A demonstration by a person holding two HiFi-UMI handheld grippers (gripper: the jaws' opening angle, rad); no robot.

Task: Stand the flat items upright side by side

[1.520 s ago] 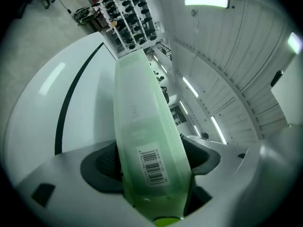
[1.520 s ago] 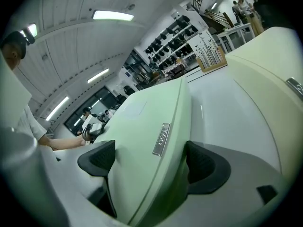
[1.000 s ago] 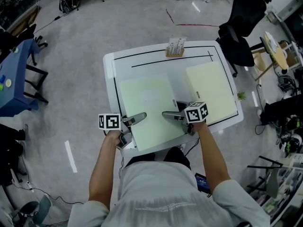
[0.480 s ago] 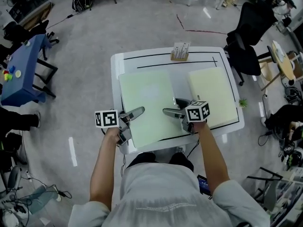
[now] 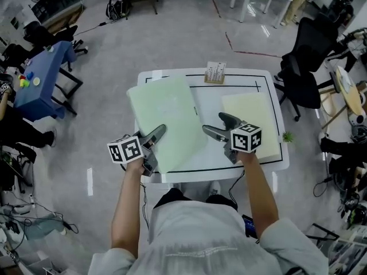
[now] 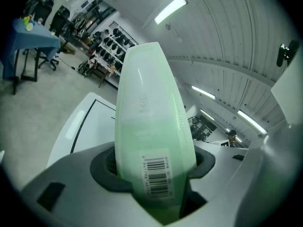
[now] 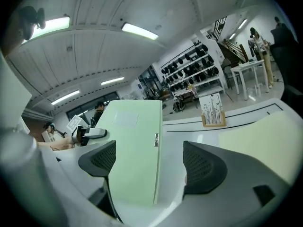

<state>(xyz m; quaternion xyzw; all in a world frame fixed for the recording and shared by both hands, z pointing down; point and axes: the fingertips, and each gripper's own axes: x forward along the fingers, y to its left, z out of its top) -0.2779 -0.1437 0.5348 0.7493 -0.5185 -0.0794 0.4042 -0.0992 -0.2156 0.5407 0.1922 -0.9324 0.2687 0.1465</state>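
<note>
A pale green folder (image 5: pixel 166 116) is lifted off the white table (image 5: pixel 218 173) and tilts to the left. My left gripper (image 5: pixel 156 135) is shut on its near edge. In the left gripper view the folder (image 6: pixel 151 117) fills the gap between the pads, its barcode label toward me. My right gripper (image 5: pixel 219 125) hangs open just right of the folder, touching nothing. In the right gripper view the folder (image 7: pixel 135 145) stands beyond the jaws, close by the left pad. A second pale green folder (image 5: pixel 252 116) lies flat on the table's right half and shows as the folder (image 7: pixel 265 136) at right.
A small wooden card stand (image 5: pixel 215 73) sits at the table's far edge, and the same stand (image 7: pixel 212 110) shows in the right gripper view. A black office chair (image 5: pixel 301 67) is to the right of the table. A blue table (image 5: pixel 43 79) stands at the left.
The left folder lay flat on the table; now the left gripper has raised it and it tilts leftward. The right gripper has come off it and moved up and right.
</note>
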